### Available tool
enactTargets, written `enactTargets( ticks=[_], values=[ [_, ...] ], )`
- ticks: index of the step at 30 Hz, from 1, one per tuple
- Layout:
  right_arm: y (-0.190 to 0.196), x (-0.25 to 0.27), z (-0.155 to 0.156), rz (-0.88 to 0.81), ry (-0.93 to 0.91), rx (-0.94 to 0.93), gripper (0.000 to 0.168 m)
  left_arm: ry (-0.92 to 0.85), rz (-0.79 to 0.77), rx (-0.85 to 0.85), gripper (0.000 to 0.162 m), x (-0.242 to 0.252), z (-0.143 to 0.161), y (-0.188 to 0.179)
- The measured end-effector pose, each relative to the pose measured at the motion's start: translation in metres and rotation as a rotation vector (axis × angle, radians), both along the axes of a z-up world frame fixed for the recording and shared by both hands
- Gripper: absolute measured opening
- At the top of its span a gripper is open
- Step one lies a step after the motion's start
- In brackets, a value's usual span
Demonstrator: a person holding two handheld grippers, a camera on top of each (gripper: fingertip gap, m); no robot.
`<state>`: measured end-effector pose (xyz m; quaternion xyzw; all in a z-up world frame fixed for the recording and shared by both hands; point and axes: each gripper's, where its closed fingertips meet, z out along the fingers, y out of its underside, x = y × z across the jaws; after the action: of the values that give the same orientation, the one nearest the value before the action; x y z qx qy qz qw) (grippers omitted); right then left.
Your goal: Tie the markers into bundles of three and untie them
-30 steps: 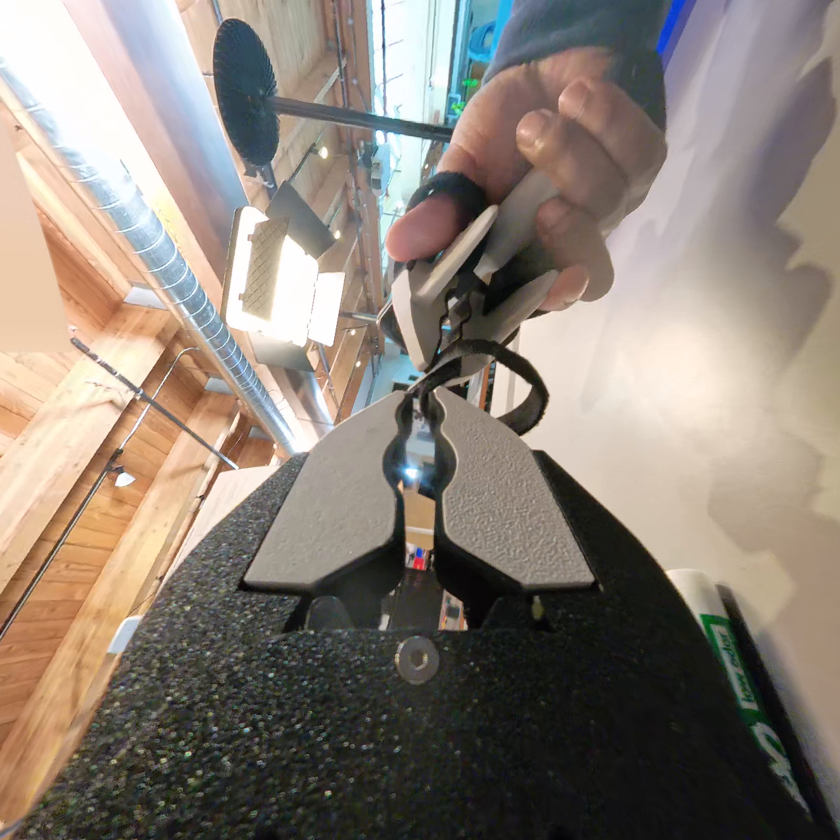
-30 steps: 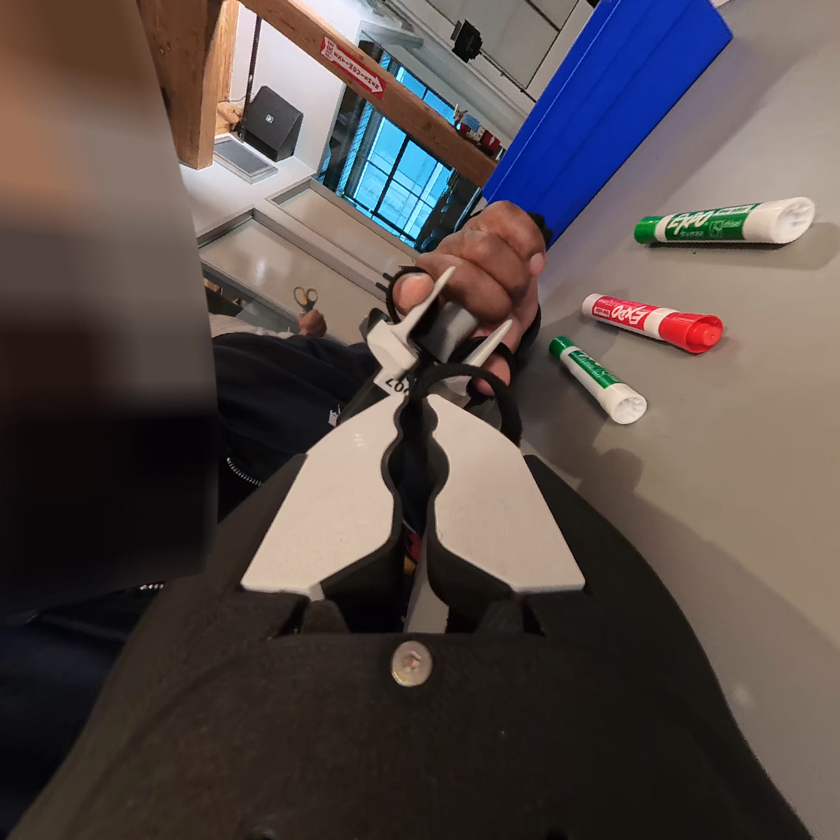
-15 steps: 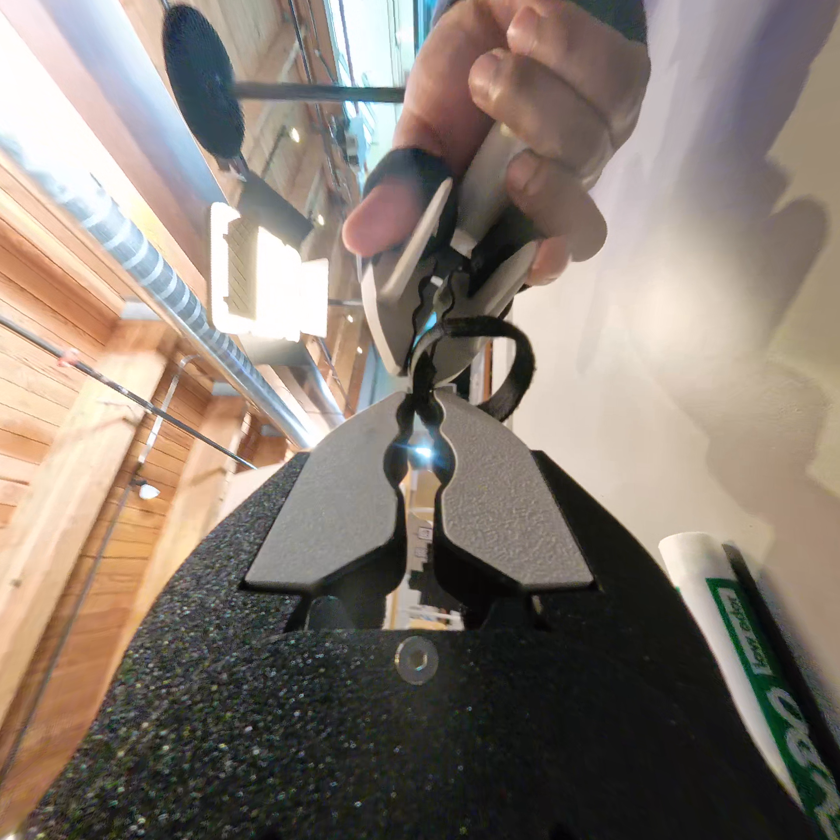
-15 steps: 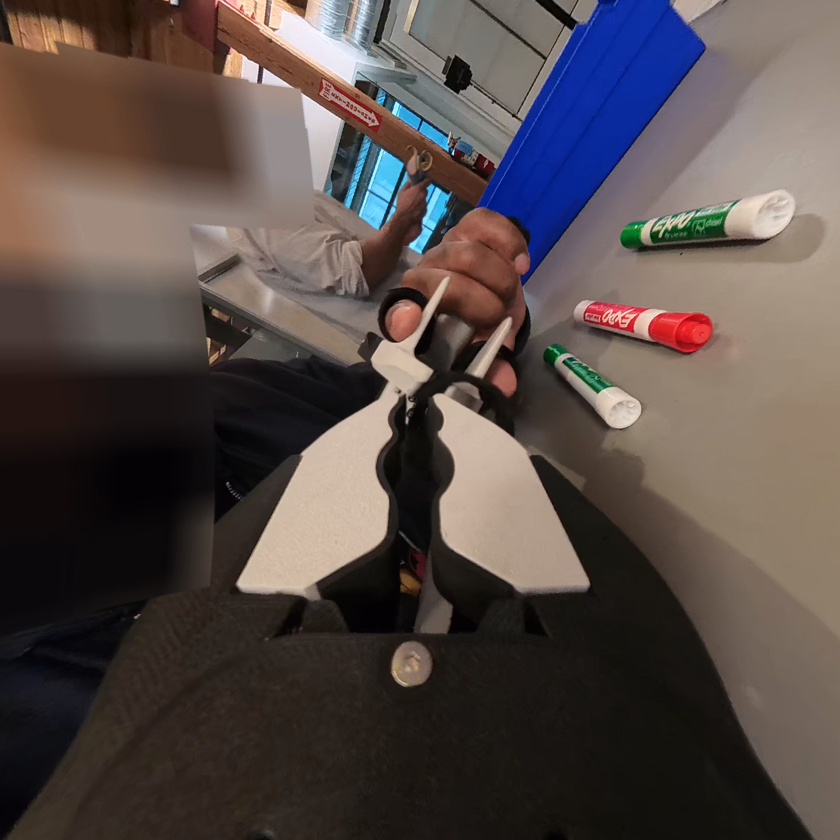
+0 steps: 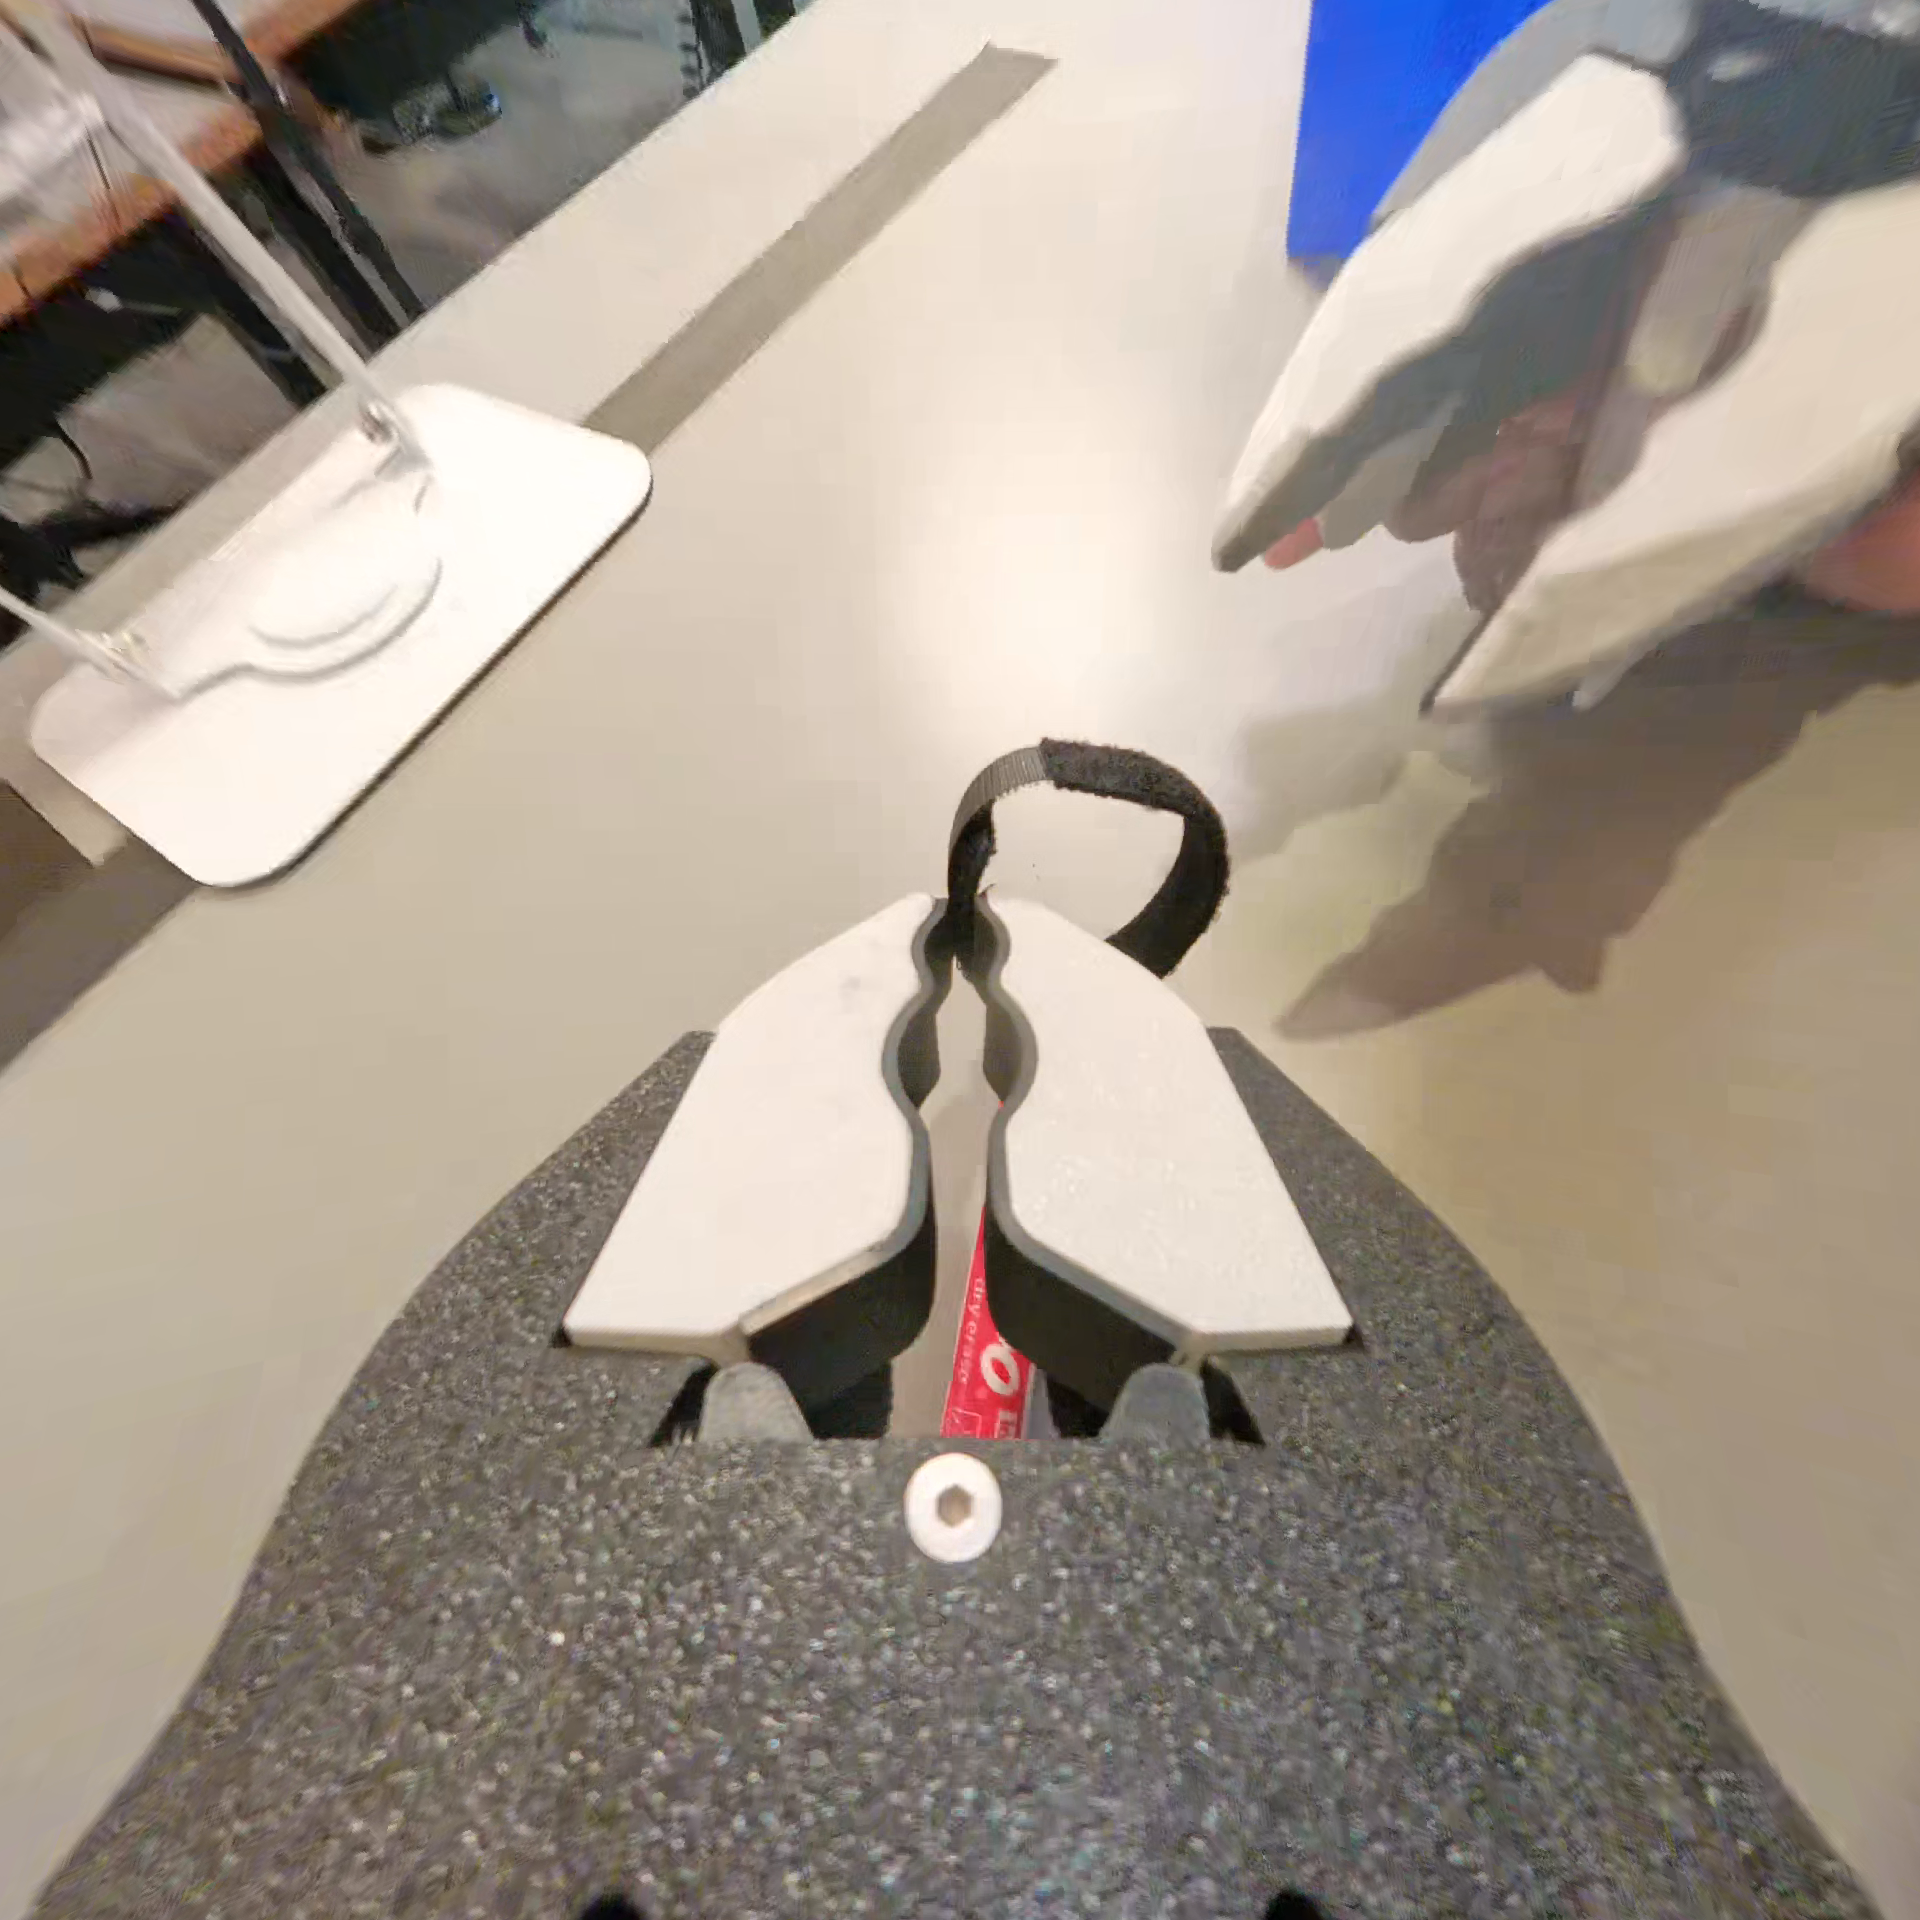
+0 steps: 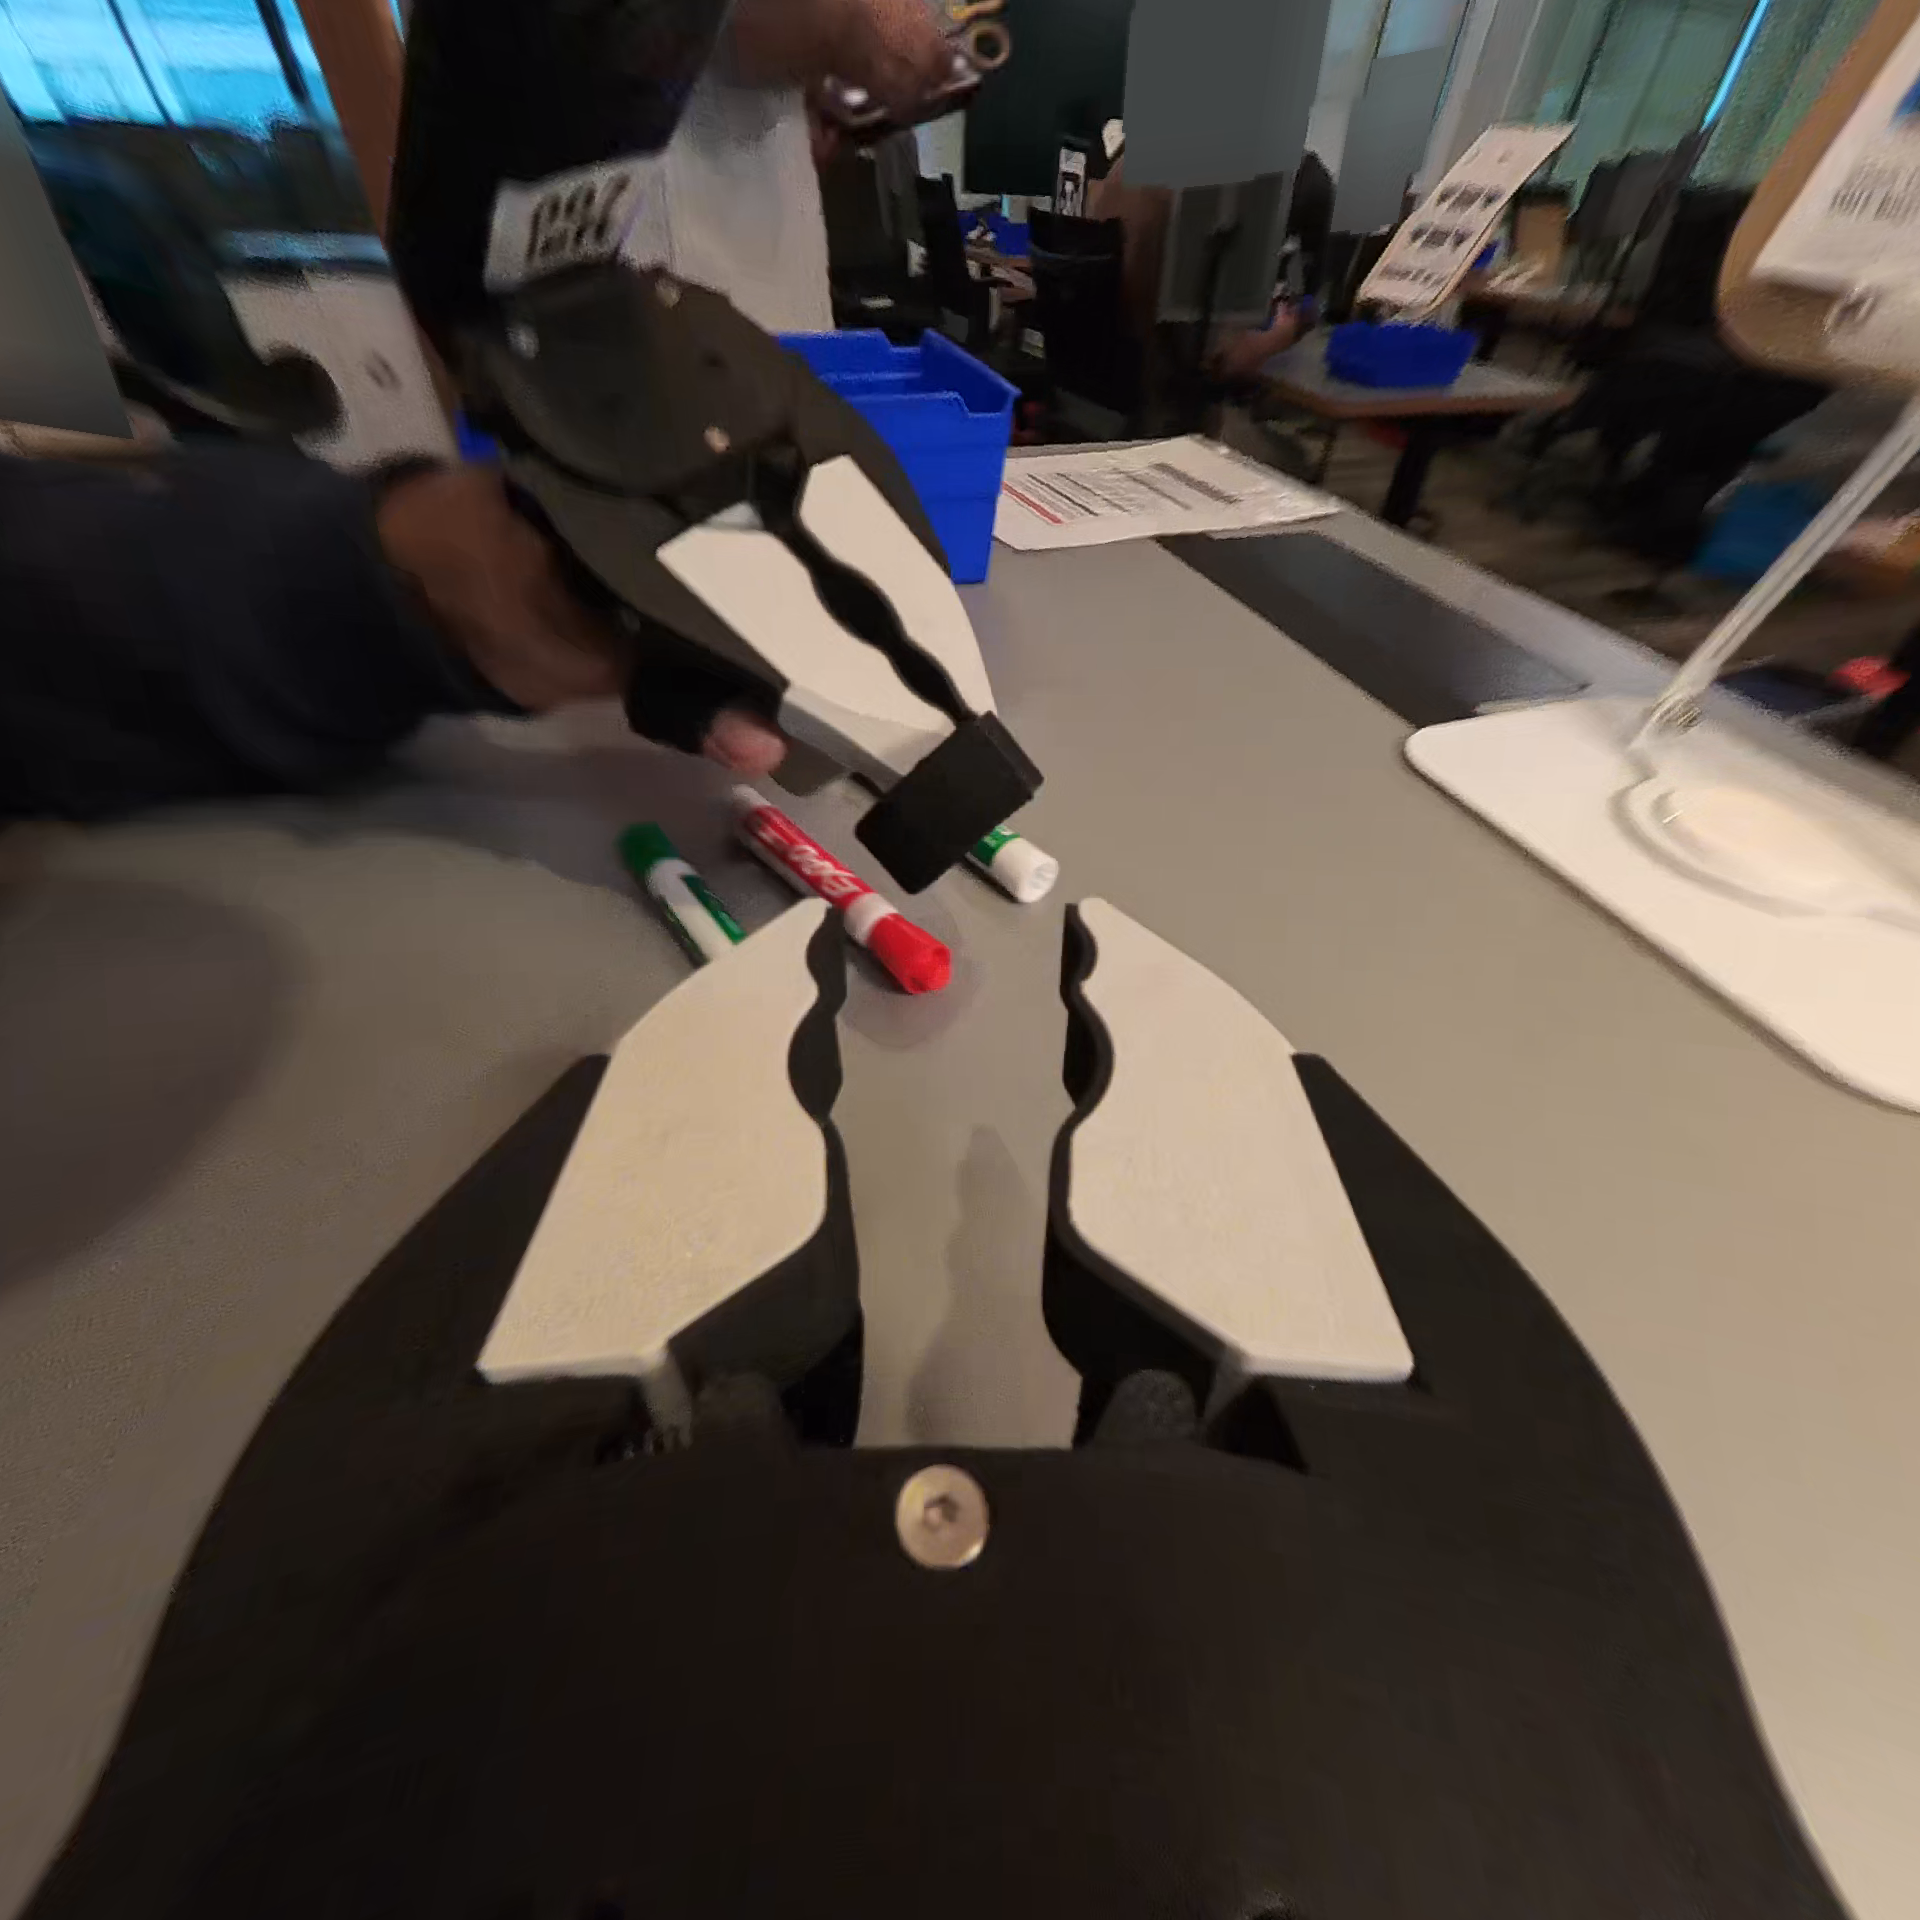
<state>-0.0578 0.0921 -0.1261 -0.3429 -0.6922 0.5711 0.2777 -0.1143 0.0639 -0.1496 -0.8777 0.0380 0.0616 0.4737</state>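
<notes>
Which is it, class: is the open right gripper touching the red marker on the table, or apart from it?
Apart. The right wrist view shows the right gripper open above the table, with the red marker lying ahead of its left fingertip and bare table between the fingers.

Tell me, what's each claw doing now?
Left claw shut on black strap. Right claw open, empty. Three markers loose on table. Nothing blocking.

Pale wavy-edged tongs (image 6: 945, 914), speckled black housing, silver screw (image 6: 941, 1515)
</notes>
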Motion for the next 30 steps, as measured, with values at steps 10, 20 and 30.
enactTargets(
  ticks=[10, 20, 30],
  values=[
    [-0.050, -0.015, -0.012, -0.082, 0.581, 0.938, 0.035, 0.074, 0.055, -0.103, 0.003, -0.008, -0.013, -0.005],
    [-0.062, -0.035, -0.036, -0.070, 0.480, 1.291, 0.014, 0.131, 0.088, -0.191, 0.003, -0.012, -0.024, -0.011],
    [-0.043, -0.050, -0.036, -0.193, 0.402, 1.362, 0.002, 0.147, 0.101, -0.153, 0.004, -0.016, -0.013, -0.013]
  ],
)
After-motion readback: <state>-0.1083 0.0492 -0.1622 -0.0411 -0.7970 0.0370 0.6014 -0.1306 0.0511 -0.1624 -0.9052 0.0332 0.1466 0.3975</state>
